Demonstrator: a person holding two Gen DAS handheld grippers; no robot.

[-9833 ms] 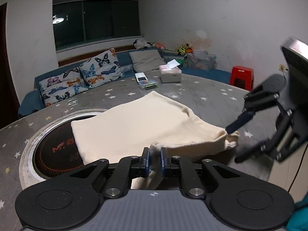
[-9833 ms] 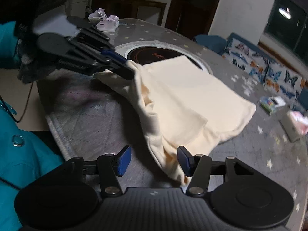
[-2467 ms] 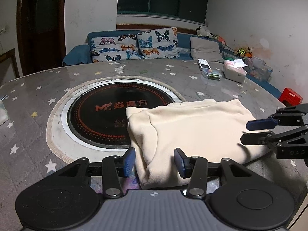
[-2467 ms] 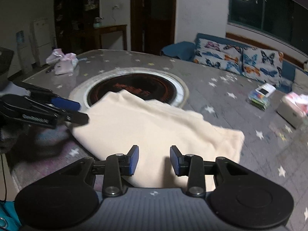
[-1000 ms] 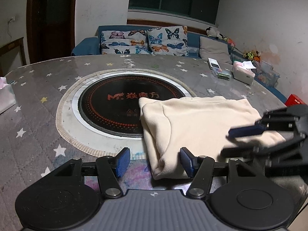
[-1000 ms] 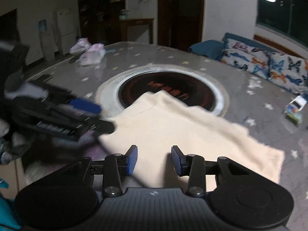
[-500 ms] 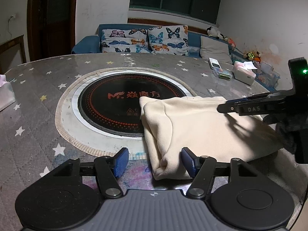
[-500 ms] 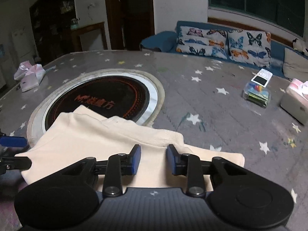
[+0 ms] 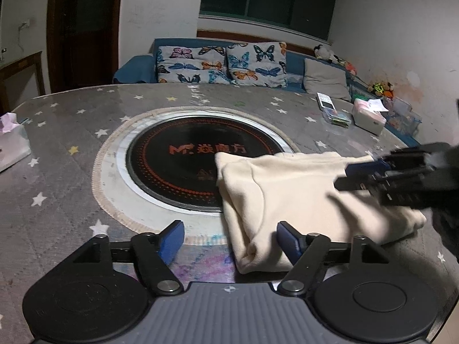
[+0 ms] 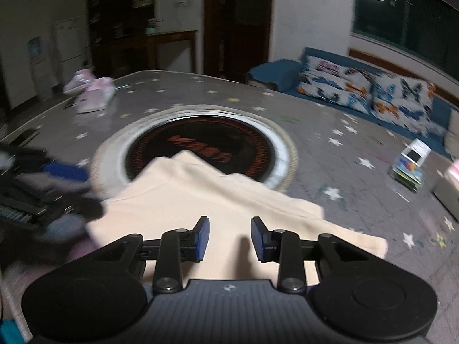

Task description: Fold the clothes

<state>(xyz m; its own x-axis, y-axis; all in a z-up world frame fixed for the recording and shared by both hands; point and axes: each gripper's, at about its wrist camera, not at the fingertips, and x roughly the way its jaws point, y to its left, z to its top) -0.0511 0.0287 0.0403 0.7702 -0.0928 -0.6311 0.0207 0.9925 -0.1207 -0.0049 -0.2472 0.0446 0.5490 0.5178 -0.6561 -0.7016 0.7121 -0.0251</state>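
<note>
A folded cream garment [image 9: 287, 195] lies on the grey star-patterned table, its far corner over the black round hotplate [image 9: 186, 166]. My left gripper [image 9: 229, 238] is open and empty, with the garment's near corner between its jaws. My right gripper [image 10: 229, 236] is open and empty just above the garment [image 10: 200, 209]. It shows blurred over the garment's right side in the left wrist view [image 9: 396, 177]. The left gripper shows blurred at the left edge of the right wrist view [image 10: 48, 183].
A tissue box [image 9: 368, 117] and a small clear box with a phone [image 9: 332, 110] sit at the table's far right. A pink-white bag [image 10: 91, 94] lies at the far left. A sofa with butterfly pillows [image 9: 223, 64] stands behind the table.
My right gripper has swung over the garment and its view has turned left, blurred by motion. The left gripper has hardly moved. The garment lies as before.
</note>
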